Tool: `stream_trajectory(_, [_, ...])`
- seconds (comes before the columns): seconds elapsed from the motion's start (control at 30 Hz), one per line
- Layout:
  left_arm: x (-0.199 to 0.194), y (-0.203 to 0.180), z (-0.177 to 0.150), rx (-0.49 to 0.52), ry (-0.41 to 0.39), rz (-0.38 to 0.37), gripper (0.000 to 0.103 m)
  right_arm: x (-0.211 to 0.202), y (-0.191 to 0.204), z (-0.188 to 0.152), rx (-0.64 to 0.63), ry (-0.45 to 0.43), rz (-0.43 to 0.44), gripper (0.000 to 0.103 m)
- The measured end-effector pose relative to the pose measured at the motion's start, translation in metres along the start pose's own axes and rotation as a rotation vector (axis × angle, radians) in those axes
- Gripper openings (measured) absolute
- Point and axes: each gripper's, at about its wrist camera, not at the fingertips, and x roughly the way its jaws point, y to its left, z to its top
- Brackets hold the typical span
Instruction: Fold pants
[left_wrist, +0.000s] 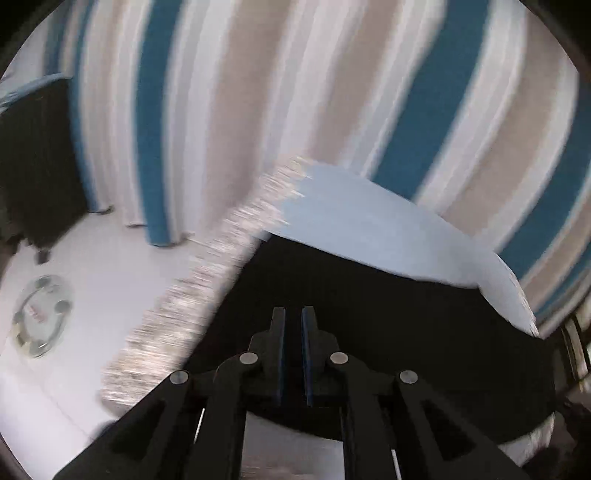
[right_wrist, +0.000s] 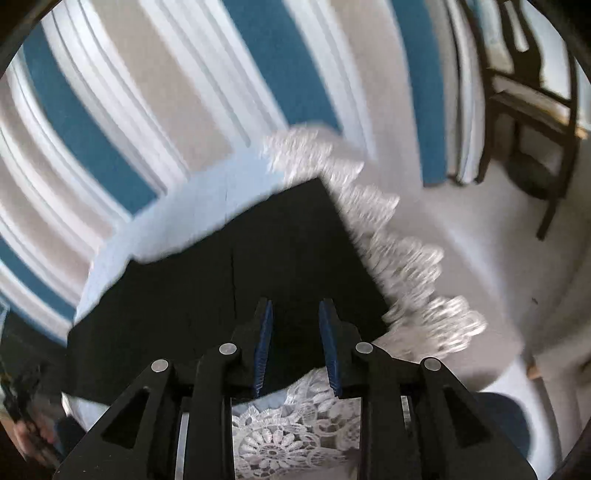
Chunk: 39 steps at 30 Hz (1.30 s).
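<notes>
The black pants (right_wrist: 229, 280) lie as a flat folded slab on the table (right_wrist: 207, 195), whose pale blue top shows along the slab's far edge and whose white lace cloth (right_wrist: 406, 266) hangs off the right side.

The right tongs (right_wrist: 295, 306) slant steeply down over the near right part of the pants. Their blue-padded fingers (right_wrist: 328, 343) stand apart with only dark cloth seen behind the gap, and nothing is gripped.

The left tongs (left_wrist: 293, 314) also tilt down toward the pants (left_wrist: 388, 314), over the near middle of the black cloth. Their pads sit almost together with a thin slit between them. That view is smeared, so whether a pinch of fabric is caught there cannot be told.

Behind the table hangs a curtain (left_wrist: 295, 92) striped in blue, beige and white. A dark wooden chair (right_wrist: 532, 110) stands on the pale floor (left_wrist: 110, 266) to the right.
</notes>
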Motion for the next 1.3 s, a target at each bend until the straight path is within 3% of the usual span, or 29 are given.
stream_trajectory(0.03, [0.009,-0.007,-0.004,0.018,0.026,-0.012,0.010,0.008,-0.003,-0.002,0.001,0.026,-0.020,0.026])
stream_trajectory(0.17, [0.034,-0.019,-0.013,0.030,0.115,-0.024,0.010,-0.002,0.001,0.005,-0.018,-0.012,-0.057,0.026])
stream_trajectory(0.3, [0.038,-0.036,-0.008,0.058,0.112,-0.046,0.010,-0.008,0.013,0.025,-0.080,-0.071,-0.057,0.027])
stream_trajectory(0.5, [0.055,-0.078,0.013,0.144,0.098,-0.119,0.010,0.034,0.034,0.063,-0.160,-0.076,-0.021,0.027])
stream_trajectory(0.63, [0.079,-0.106,0.022,0.216,0.102,-0.142,0.010,0.069,0.034,0.078,-0.146,-0.027,-0.062,0.027])
stream_trajectory(0.73, [0.106,-0.110,0.019,0.238,0.155,-0.122,0.010,0.083,0.026,0.079,-0.147,-0.025,-0.112,0.027])
stream_trajectory(0.87, [0.109,-0.108,0.020,0.237,0.151,-0.126,0.010,0.079,0.017,0.081,-0.135,-0.025,-0.118,0.037])
stream_trajectory(1.07, [0.082,-0.105,0.019,0.232,0.135,-0.086,0.011,0.048,0.037,0.064,-0.195,-0.036,-0.021,0.037])
stream_trajectory(1.3, [0.040,-0.093,0.001,0.235,0.116,-0.051,0.011,0.031,0.091,0.005,-0.351,0.019,0.088,0.041])
